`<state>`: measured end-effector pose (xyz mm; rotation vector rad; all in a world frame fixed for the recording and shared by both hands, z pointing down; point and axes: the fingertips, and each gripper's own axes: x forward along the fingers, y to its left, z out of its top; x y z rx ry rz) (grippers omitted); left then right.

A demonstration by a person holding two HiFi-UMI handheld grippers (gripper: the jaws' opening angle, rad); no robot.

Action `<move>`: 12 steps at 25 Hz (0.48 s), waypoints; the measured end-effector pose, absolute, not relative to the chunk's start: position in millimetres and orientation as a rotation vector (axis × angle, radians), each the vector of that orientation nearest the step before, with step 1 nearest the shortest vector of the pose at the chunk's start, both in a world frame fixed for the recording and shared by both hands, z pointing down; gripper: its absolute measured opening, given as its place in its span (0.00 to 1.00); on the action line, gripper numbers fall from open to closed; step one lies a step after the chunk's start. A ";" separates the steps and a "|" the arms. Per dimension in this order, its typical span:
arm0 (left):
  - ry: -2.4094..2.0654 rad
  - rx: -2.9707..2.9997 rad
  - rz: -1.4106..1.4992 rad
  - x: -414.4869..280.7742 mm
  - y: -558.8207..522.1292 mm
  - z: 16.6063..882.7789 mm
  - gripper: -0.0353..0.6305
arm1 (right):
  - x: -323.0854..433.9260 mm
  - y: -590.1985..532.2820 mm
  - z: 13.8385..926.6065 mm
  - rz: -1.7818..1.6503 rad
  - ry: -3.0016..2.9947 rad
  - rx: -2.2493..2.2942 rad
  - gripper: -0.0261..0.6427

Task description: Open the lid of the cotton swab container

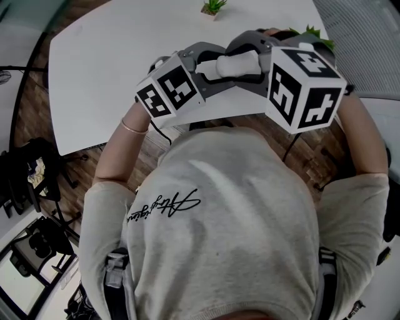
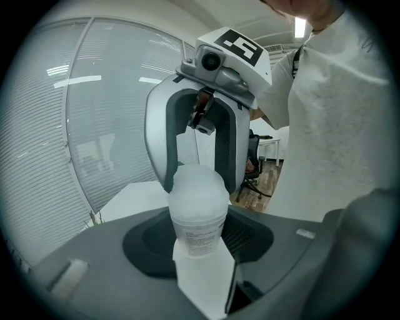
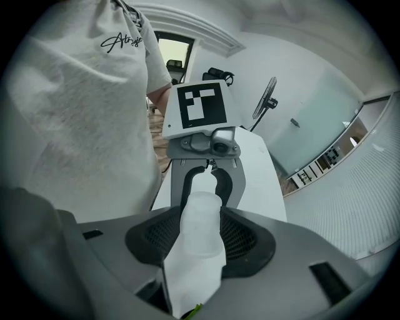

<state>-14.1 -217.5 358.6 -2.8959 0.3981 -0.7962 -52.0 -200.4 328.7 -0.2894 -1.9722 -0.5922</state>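
In the head view, I hold the left hand-held gripper (image 1: 209,67) and right hand-held gripper (image 1: 259,62) nose to nose above the tabletop (image 1: 106,62), with the cotton swab container (image 1: 236,64) bridging them. In the left gripper view, its half-closed jaws clamp the labelled body, anchoring it. In the right gripper view, those jaws close around the domed lid (image 3: 200,212), placed, I judge, to pull it off.

This looks like an office meeting room. A large white table (image 1: 112,69) with small potted plants (image 1: 214,6) stands on a wood floor (image 1: 31,94). Glass partitions with slatted blinds (image 2: 94,125) enclose it, strip lights (image 2: 301,26) run overhead, a black swivel chair (image 2: 253,169) sits by a desk beyond, and a standing fan (image 3: 267,97) waits near the wall.
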 end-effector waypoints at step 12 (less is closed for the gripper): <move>0.295 -2.923 -0.751 0.0 -213.7 375.7 0.34 | -45.7 -200.4 345.9 -0.305 -1.931 -0.319 0.33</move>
